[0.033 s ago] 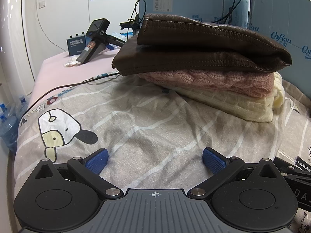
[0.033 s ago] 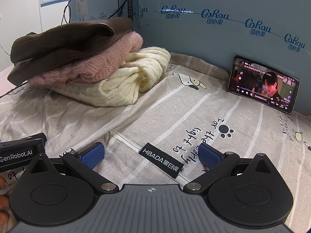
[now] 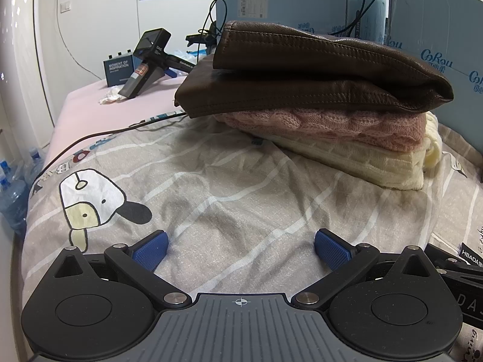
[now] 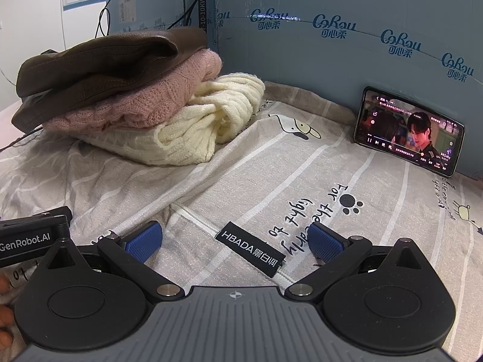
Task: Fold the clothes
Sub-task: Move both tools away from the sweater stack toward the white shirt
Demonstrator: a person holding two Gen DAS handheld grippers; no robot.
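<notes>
A small black tag (image 4: 250,248) sewn on the grey bed cover (image 3: 229,199) reads "HBADA" with white signs after it. Near it, at 3 o'clock in the right view, black letters say "for the early". The blue cardboard wall (image 4: 347,60) says "CoRou" many times. A black bar (image 4: 31,239) at 9 o'clock reads "GenRobot.AI". In the left view, a dark blue box (image 3: 118,71) at 11 o'clock says "MOMENT OF INSPIRATION".

A phone (image 4: 409,135) leans on the wall at 2 o'clock, showing a video of a man. A black handheld tool (image 3: 146,63) and a thin black cord (image 3: 99,135) lie at 10 and 11 o'clock.

The folded clothes sit in a pile at 1 o'clock in the left view — a smooth brown leather jacket (image 3: 317,78) on top, a fuzzy pink sweater (image 3: 326,123) under it, a ropey cream sweater (image 3: 362,163) at the bottom.

The left gripper (image 3: 241,249) is spread wide and holds nothing. The right gripper (image 4: 235,240) is spread wide too — the tag lies between its blue pads (image 4: 143,241).
</notes>
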